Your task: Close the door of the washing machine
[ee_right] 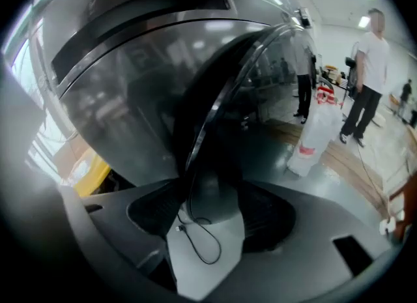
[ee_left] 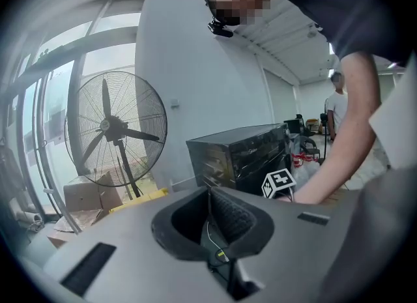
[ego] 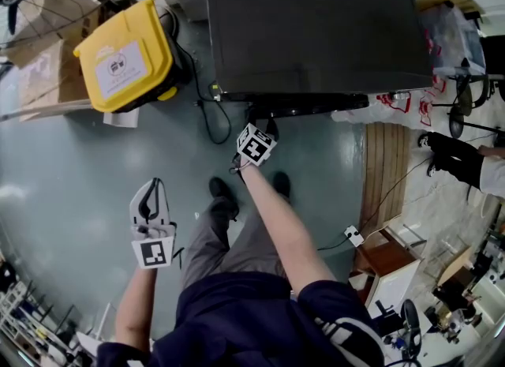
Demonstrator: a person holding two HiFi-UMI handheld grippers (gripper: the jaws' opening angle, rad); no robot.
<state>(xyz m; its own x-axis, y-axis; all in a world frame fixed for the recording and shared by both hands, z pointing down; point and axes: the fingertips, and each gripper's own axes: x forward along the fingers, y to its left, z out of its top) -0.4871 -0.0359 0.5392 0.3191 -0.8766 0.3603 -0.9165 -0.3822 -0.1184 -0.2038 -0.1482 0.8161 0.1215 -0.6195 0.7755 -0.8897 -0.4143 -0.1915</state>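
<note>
Your right gripper (ee_right: pixel 210 204) is spread. The door (ee_right: pixel 218 116) stands edge-on straight ahead of it, and its dark rim runs down into the gap between the two pads (ee_right: pixel 267 217). Through the wide lens it is hard to tell whether either pad touches the rim, though there looks to be space on both sides. The door is ajar, swung out from the front of the washer (ego: pixel 316 26). The washer's grey front fills the space to the left of these jaws and above them. (Off to this gripper's right, well beyond the door, a person (ee_right: pixel 365 80) in a white shirt stands on the floor, with a white bag (ee_right: pixel 314 135) somewhat nearer.)

In the head view this arm is stretched forward, and the gripper sits just short of the washer's lower front edge.

Your left gripper (ee_left: pixel 208 220) is pressed together with nothing between its pads. It hangs low beside your left leg, well apart from the washer, which lies ahead of it and to its right. Ahead and to its left stands a fan (ee_left: pixel 116 128). A yellow bin (ego: pixel 130 54) sits near the washer's left side.
</note>
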